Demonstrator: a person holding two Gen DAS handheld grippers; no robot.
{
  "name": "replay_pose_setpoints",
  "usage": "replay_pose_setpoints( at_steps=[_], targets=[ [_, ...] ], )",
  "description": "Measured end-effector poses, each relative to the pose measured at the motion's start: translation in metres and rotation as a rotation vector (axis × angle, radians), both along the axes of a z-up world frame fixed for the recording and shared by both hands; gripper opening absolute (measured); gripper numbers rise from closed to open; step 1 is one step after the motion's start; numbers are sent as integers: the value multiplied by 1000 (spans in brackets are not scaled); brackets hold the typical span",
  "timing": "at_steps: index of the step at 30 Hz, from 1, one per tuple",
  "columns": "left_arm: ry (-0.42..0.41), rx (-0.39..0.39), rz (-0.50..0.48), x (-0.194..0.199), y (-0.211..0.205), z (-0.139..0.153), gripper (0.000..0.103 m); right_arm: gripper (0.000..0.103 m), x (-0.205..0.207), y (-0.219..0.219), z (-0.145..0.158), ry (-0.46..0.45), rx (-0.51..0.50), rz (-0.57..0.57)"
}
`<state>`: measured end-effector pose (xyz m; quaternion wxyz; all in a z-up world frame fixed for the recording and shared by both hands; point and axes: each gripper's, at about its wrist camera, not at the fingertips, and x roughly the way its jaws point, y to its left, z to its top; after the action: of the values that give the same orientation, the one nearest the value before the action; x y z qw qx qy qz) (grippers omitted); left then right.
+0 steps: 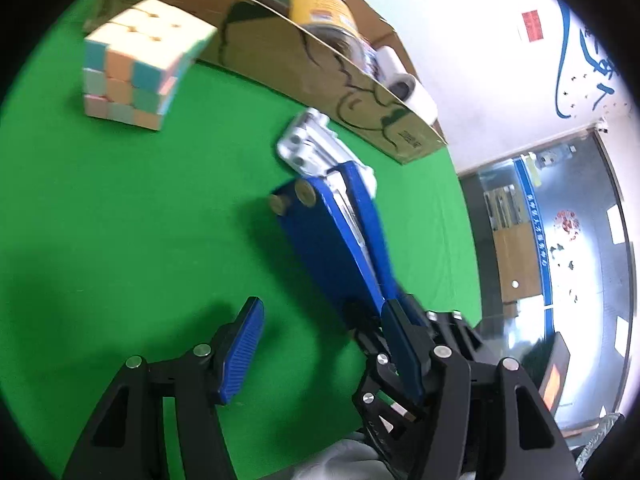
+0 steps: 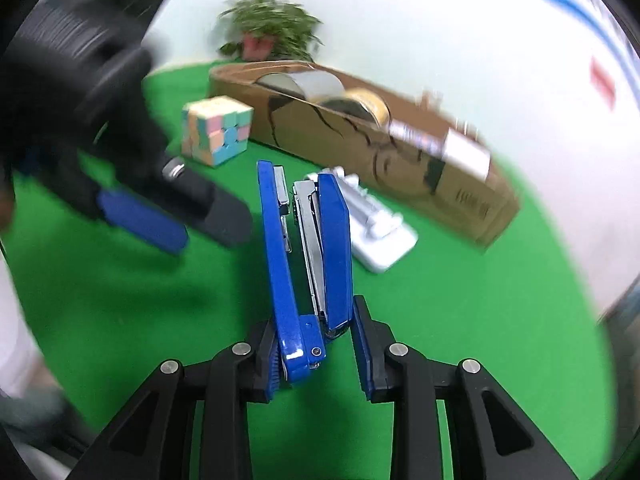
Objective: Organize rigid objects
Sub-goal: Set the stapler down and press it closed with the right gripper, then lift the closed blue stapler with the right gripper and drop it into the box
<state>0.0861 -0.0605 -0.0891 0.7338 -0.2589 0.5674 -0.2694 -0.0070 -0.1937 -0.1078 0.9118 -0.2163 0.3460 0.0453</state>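
Observation:
A blue stapler (image 2: 308,248) stands on edge, hinged open in a narrow V, with its hinge end between the fingers of my right gripper (image 2: 316,312), which is shut on it. In the left wrist view the same stapler (image 1: 336,240) reaches from my left gripper's right finger toward the cardboard box. My left gripper (image 1: 322,306) is open, its left pad (image 1: 244,352) bare over the green cloth. From the right wrist it shows as a blurred black shape (image 2: 180,216) just left of the stapler. A pastel puzzle cube (image 1: 136,68) (image 2: 218,130) sits beside the box.
A long low cardboard box (image 1: 280,60) (image 2: 360,140) lies across the back of the green cloth (image 1: 120,220), holding tape rolls, a yellow can (image 1: 320,8) and a white roll (image 1: 408,84). A white-and-silver tool (image 1: 308,148) (image 2: 376,224) rests in front of it. A potted plant (image 2: 272,28) stands behind.

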Motion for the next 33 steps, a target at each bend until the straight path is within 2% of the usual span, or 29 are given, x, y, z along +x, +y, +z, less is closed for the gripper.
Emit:
replay_pose_setpoints(
  at_steps=[1,2,3,4,5,6,7,8,10,11,12,13,14,16,18,22,26,29,31,33],
  targets=[
    [-1,6,8,0,3,0,60,29,-5,11,-3,-33,-85,33],
    [2,4,15,0,6,-1,60,35,-9,17,-4,-42,-112,65],
    [5,-2,20,-1,8,-2,60,45,-15,24,-5,-53,-119,116],
    [9,-13,29,0,11,-3,60,55,-21,27,-4,-56,-94,162],
    [10,-13,33,1,11,-4,60,81,-28,27,1,-53,-24,213],
    [11,-7,36,0,11,-5,60,94,-32,24,7,-58,50,227],
    [15,2,35,0,11,-7,60,95,-33,19,12,-56,126,231],
    [21,-1,32,0,11,-8,60,95,-31,9,17,-28,232,229],
    [33,0,28,0,8,-13,63,95,-15,-6,14,62,338,191],
    [26,7,30,0,7,-12,67,89,-8,-9,10,102,363,177],
    [27,12,28,0,5,-12,73,75,0,-10,6,152,388,176],
    [31,27,32,2,2,-13,74,67,6,-9,1,196,410,185],
    [40,42,33,2,0,-15,74,59,9,-7,-2,219,413,190],
    [47,55,32,3,-3,-16,75,58,12,1,-10,231,380,175],
    [57,75,29,0,-4,-16,75,51,13,3,-10,203,362,155],
    [73,112,40,-2,-7,-15,75,50,21,3,-7,220,391,111],
    [79,137,44,-1,-10,-14,75,50,38,-10,-3,310,561,49],
    [74,142,42,1,-11,-14,70,49,47,-16,-3,371,658,39],
    [61,173,47,0,-11,-13,58,49,47,-13,-2,379,663,36],
    [48,181,45,0,-10,-13,58,49,53,-17,-3,379,665,30]
  ],
)
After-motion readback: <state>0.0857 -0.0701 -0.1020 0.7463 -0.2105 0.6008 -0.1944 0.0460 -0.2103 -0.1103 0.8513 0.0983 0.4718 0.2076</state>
